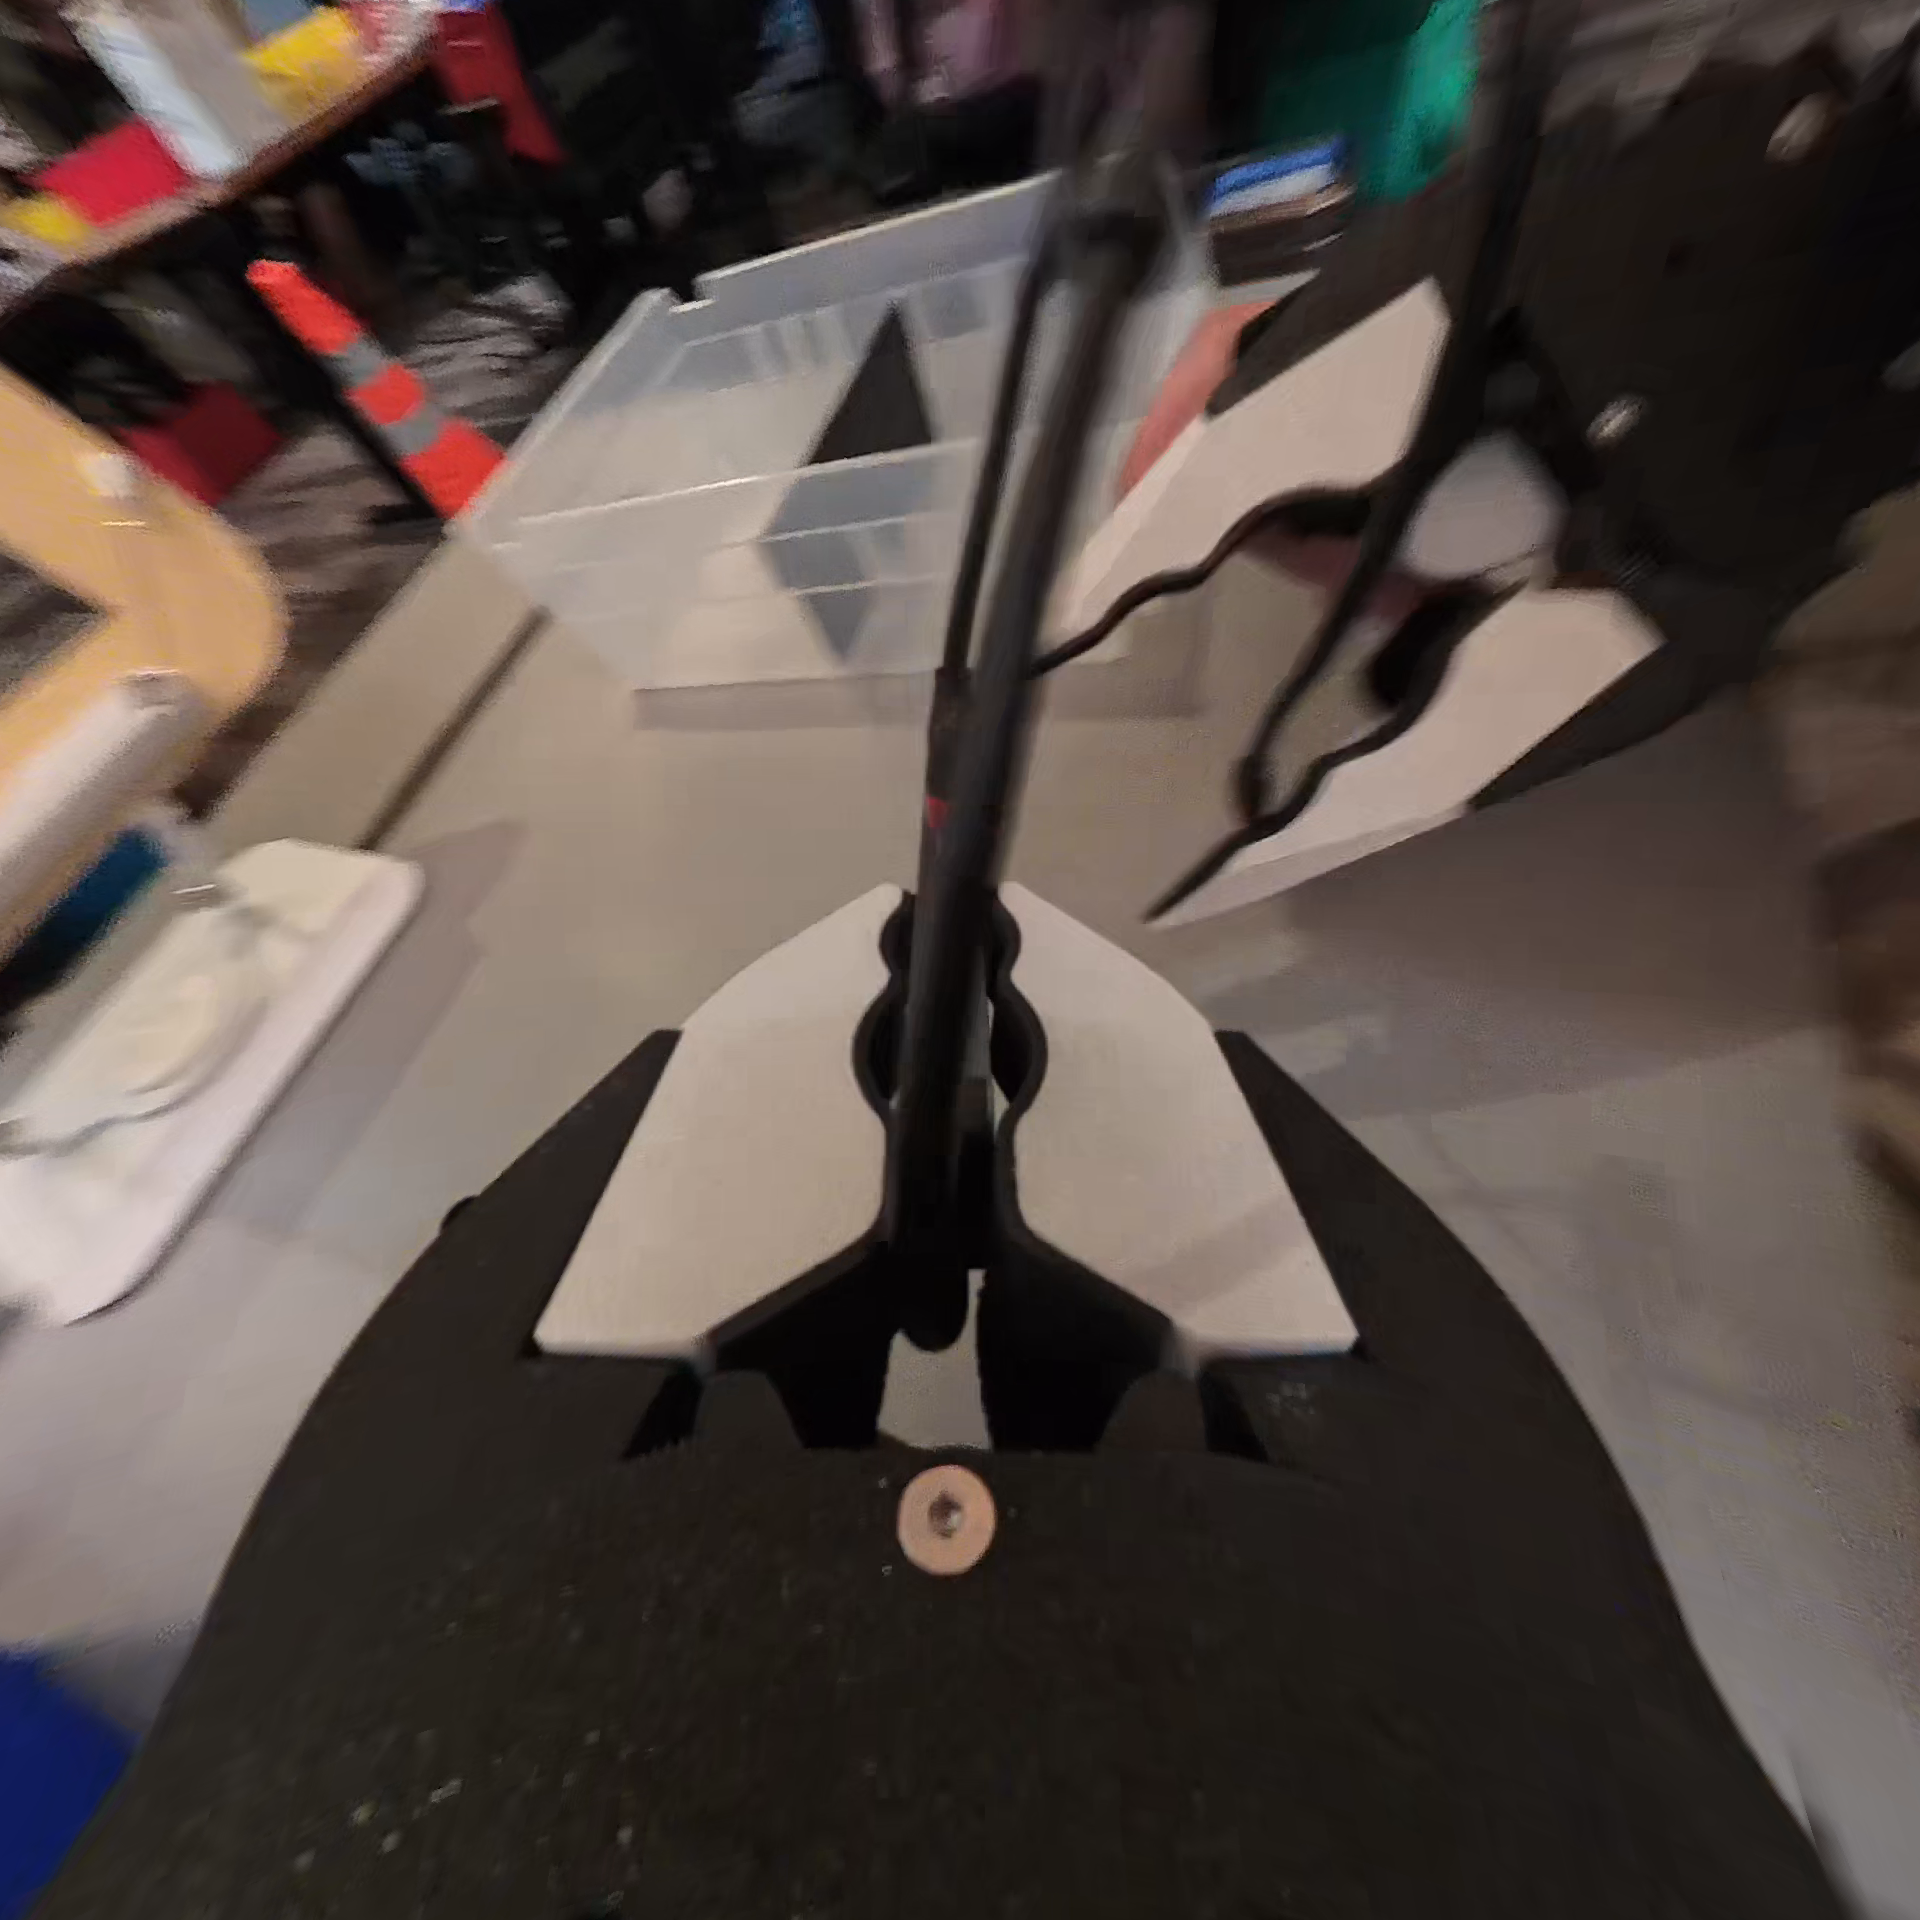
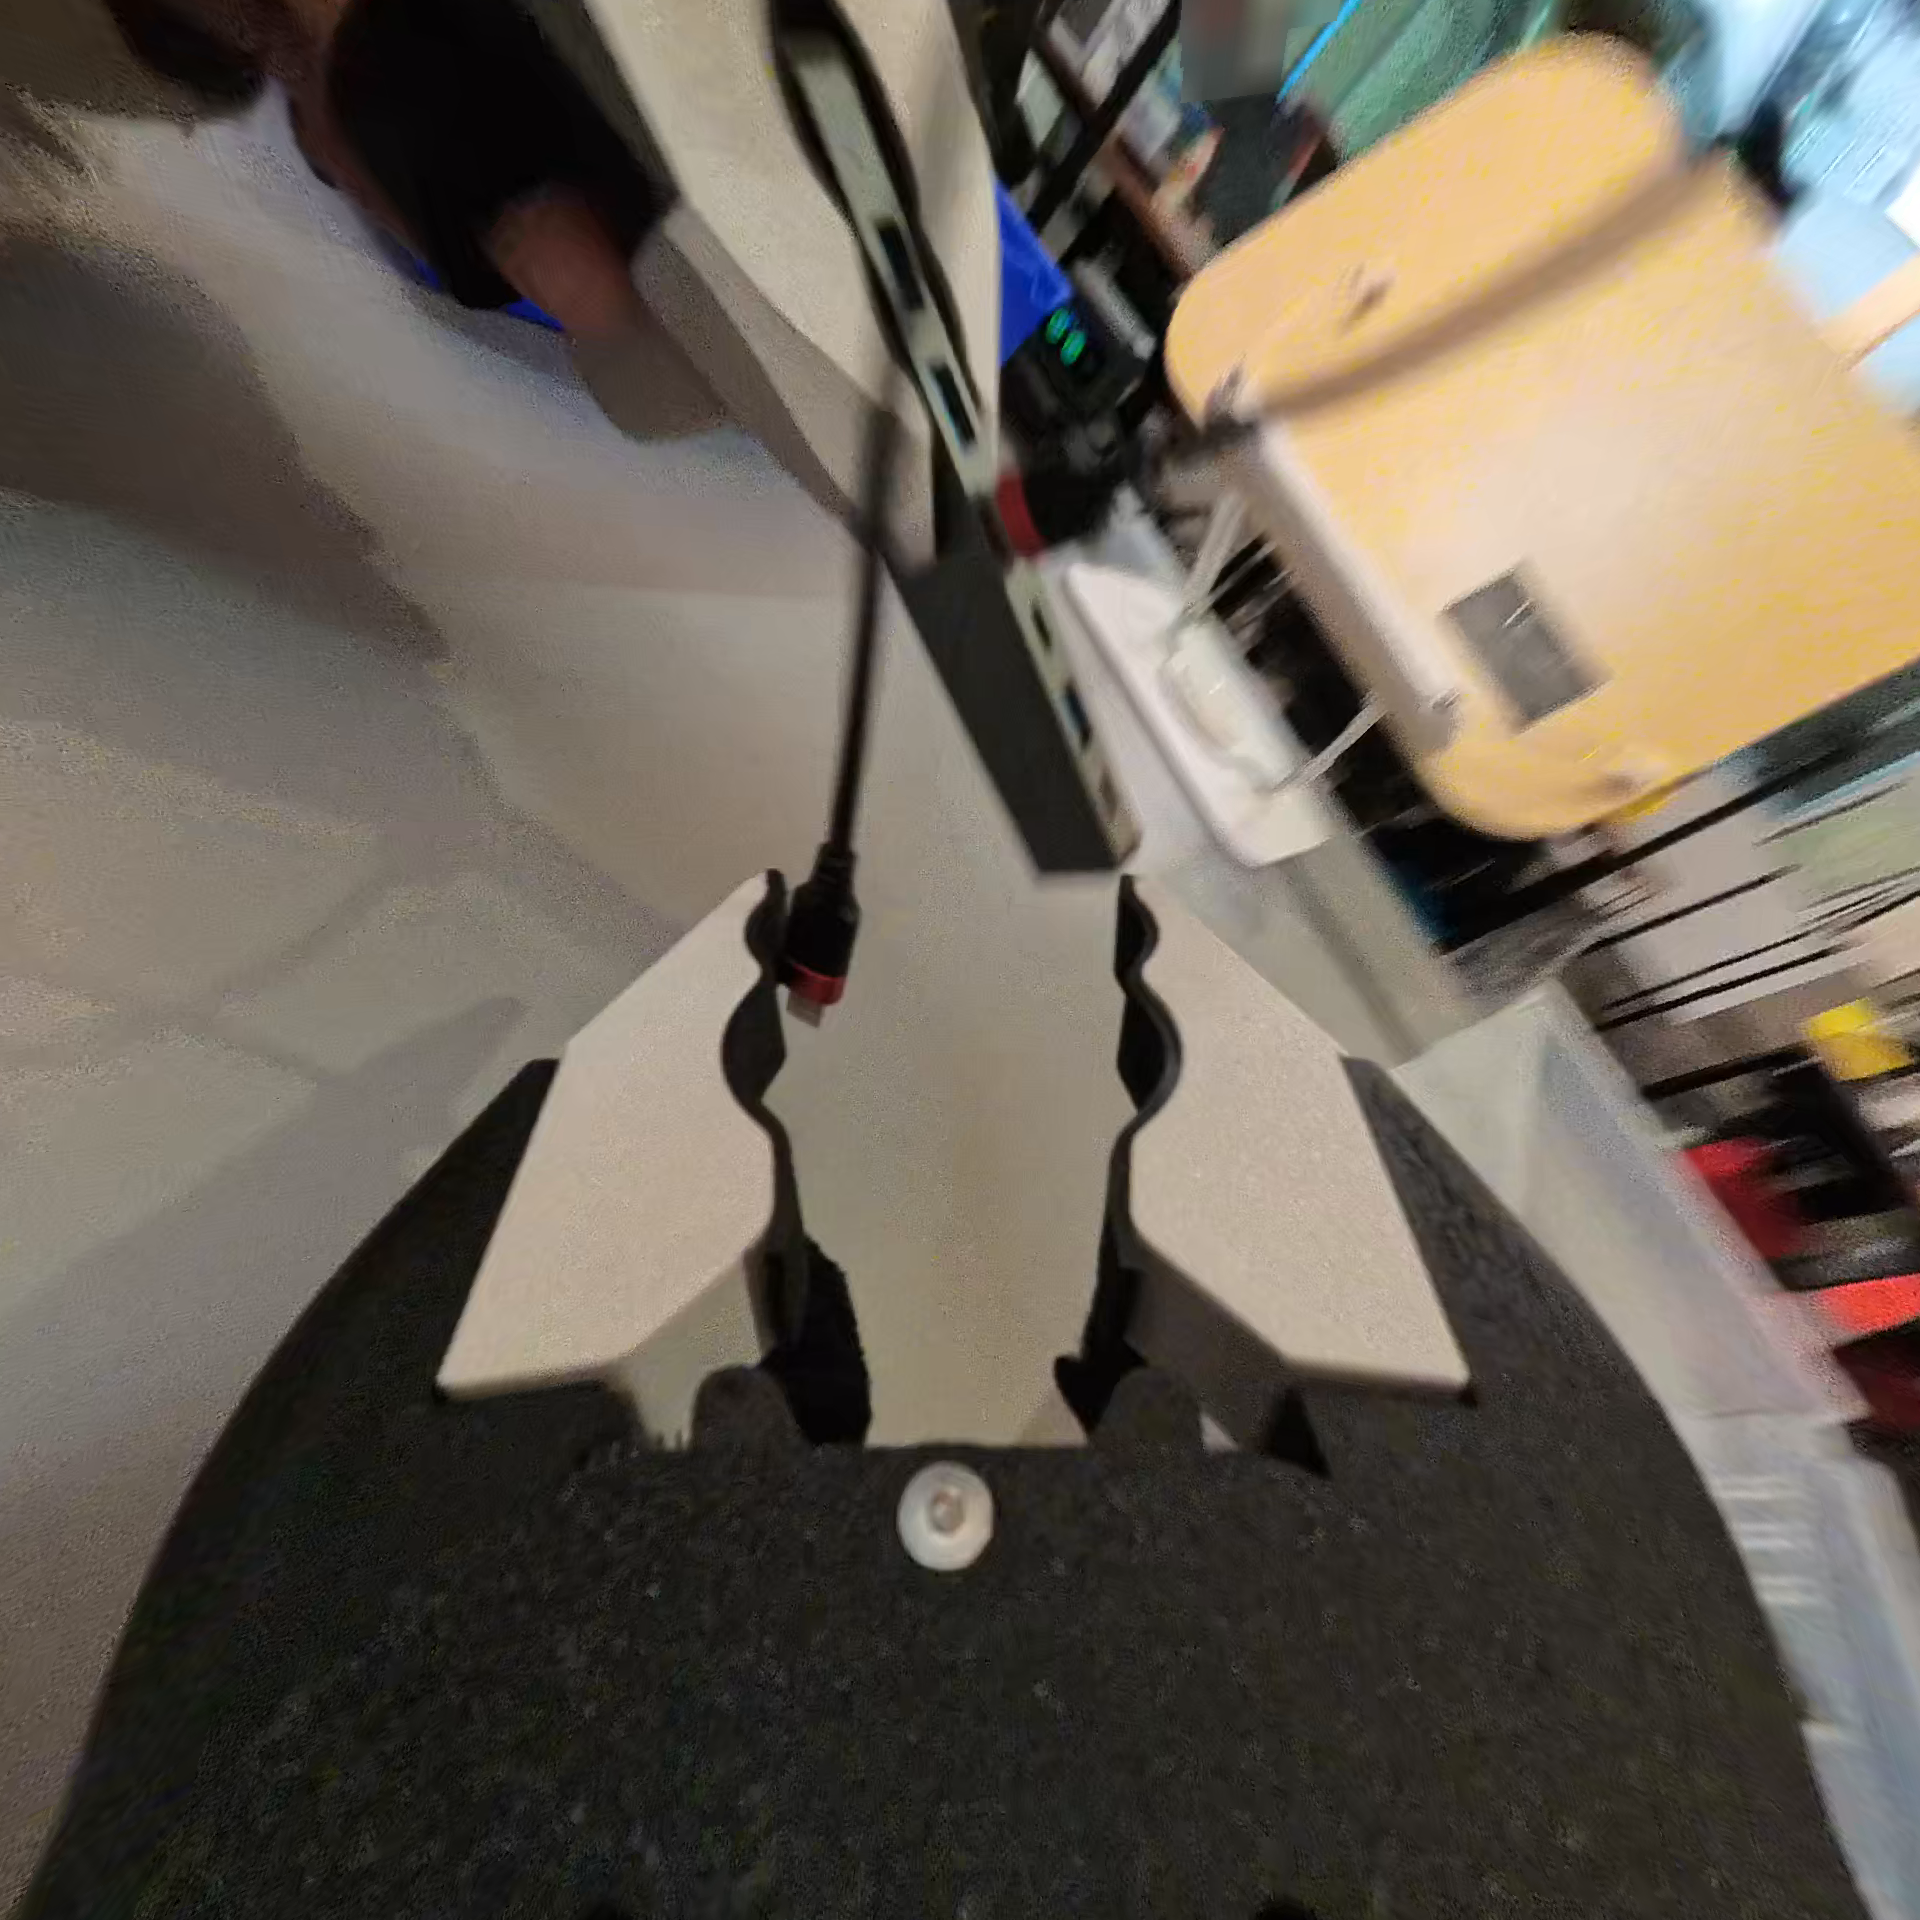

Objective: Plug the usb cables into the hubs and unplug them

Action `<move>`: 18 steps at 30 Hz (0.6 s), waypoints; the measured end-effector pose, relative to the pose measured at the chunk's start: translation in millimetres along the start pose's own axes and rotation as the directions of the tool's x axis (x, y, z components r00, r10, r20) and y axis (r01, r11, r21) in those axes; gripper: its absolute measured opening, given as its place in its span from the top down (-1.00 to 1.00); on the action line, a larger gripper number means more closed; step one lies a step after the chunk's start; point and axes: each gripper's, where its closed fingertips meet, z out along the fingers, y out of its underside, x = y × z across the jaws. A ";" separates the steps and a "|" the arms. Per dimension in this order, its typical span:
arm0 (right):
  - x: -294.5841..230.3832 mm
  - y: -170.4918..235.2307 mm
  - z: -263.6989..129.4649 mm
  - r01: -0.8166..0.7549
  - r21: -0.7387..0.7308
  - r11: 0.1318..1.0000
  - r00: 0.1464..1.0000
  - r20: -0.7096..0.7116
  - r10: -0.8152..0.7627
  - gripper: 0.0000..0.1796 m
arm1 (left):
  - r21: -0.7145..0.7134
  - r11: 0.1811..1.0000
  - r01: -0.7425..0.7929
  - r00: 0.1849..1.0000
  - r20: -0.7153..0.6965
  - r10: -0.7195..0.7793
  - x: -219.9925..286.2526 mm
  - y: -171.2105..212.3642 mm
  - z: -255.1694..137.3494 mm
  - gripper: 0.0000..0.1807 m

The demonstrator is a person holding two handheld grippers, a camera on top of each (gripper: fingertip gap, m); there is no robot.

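Note:
My left gripper [image 1: 951,904] is shut on a thin black USB hub [image 1: 951,831], seen edge-on, with a black cable rising from its far end. In the right wrist view the hub [image 2: 997,665] sticks out of the left gripper [image 2: 935,499] and shows blue ports. My right gripper [image 2: 945,894] is open and empty. A black cable ends in a red-and-black plug [image 2: 821,935], which hangs right beside my right gripper's left fingertip, ungripped. The left wrist view shows the right gripper [image 1: 1132,758] open at the upper right, with that cable [image 1: 1351,623] running between its fingers.
A clear plastic compartment box [image 1: 790,499] stands on the grey table beyond the hub. A white tray [image 1: 208,1039] holding a white cable lies at the left. A tan chair [image 2: 1558,416] stands off the table edge. A person's hand [image 2: 561,260] is behind the left gripper.

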 end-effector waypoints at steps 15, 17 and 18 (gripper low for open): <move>47.4 -29.8 -32.7 -0.796 0.124 0.593 0.586 0.408 0.700 0.53 | -0.236 0.825 -0.514 0.720 0.404 0.564 -24.3 28.7 -20.1 0.87; 21.2 -43.0 -22.8 -0.728 0.068 0.682 0.650 0.387 0.654 0.48 | -0.273 0.777 -0.567 0.682 0.374 0.629 -15.0 31.5 -12.0 0.88; 9.8 -48.6 -17.6 -0.703 0.050 0.710 0.672 0.374 0.639 0.48 | -0.286 0.756 -0.588 0.662 0.367 0.653 -11.1 31.7 -8.9 0.88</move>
